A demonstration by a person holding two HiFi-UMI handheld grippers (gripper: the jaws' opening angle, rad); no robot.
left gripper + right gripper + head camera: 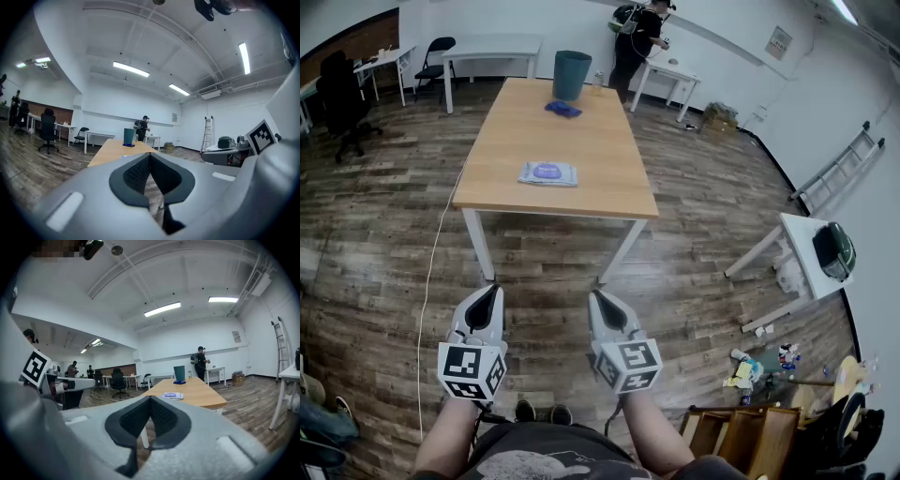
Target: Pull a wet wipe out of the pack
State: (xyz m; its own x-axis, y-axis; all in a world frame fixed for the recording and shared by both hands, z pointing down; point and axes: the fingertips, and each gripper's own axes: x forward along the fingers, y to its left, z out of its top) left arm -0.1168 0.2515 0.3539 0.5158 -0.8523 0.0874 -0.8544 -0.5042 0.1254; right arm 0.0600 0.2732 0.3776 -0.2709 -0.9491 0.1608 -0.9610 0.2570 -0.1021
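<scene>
Floorboards (544,272) separate the desk (600,141) from the left gripper (495,288) and right gripper (597,294), both closed and empty. The wet wipe pack (548,173) lies near the desk's front edge (teal bin (572,75) at the far end).

Smooth matt wooden table (591,141), wood-plank floor (375,234)

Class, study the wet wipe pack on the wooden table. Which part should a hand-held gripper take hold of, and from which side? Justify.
Probably from above, at the purple lid in the middle of its top face. The wet wipe pack lies flat on the table with that lid facing up. Whether a wipe already protrudes is too small to tell.
</scene>
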